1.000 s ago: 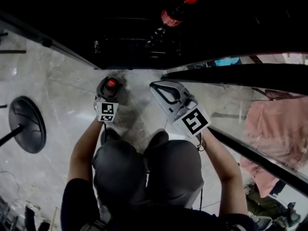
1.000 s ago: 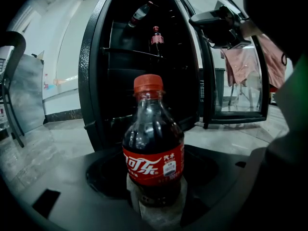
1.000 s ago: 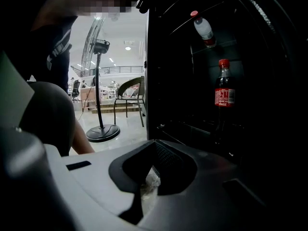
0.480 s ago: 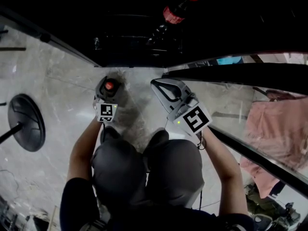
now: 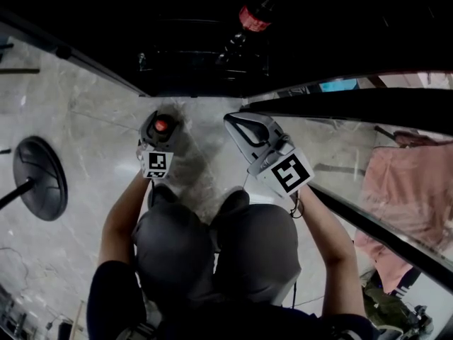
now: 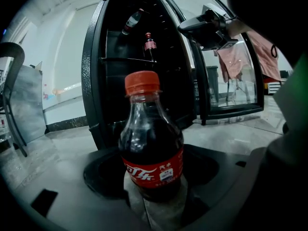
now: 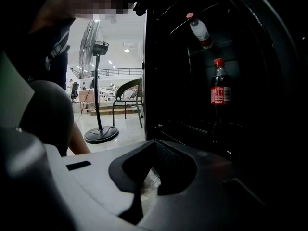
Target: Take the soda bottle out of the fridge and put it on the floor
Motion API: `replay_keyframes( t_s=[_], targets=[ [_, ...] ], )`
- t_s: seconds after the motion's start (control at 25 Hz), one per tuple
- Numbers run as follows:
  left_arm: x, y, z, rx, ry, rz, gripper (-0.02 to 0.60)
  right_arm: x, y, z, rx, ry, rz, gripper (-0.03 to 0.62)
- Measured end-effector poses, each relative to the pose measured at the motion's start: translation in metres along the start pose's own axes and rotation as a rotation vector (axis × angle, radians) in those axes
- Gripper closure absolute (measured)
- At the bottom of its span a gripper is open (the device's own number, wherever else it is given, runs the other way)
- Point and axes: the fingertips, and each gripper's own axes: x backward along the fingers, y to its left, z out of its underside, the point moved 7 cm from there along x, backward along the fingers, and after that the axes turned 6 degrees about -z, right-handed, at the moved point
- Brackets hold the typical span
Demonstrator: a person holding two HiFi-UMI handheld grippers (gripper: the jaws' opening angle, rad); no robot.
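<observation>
A small cola soda bottle (image 5: 161, 125) with a red cap and red label stands upright on the marble floor before the open black fridge (image 5: 198, 55). My left gripper (image 5: 160, 117) is shut on the bottle's body (image 6: 151, 148), its jaws spread wide around it. To the right, my right gripper (image 5: 228, 121) hovers over the floor near the fridge door, shut with nothing in it; its tips (image 7: 153, 143) meet. A second cola bottle (image 5: 258, 13) stands on a shelf inside the fridge (image 7: 220, 88).
The fridge's glass door (image 5: 340, 112) hangs open at the right. Another bottle (image 7: 199, 30) lies on an upper shelf. A standing fan's round base (image 5: 39, 183) sits on the floor at the left. A pink cloth (image 5: 410, 197) hangs at the right. The person's knees are below the grippers.
</observation>
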Motion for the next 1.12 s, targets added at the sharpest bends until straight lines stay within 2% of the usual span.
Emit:
replay_keyframes(
  t_s=[0.2, 0.8, 1.12],
  targets=[
    [0.003, 0.002, -0.002, -0.010, 0.007, 0.009, 0.258, 0.003, -0.001, 0.003, -0.013, -0.005, 0.006, 0.577],
    [0.014, 0.009, -0.013, -0.007, -0.053, 0.012, 0.222, 0.000, 0.001, 0.007, -0.017, -0.001, 0.002, 0.577],
    [0.033, 0.011, -0.034, 0.013, -0.091, 0.051, 0.222, 0.003, 0.000, 0.010, -0.042, -0.001, 0.004, 0.577]
  ],
)
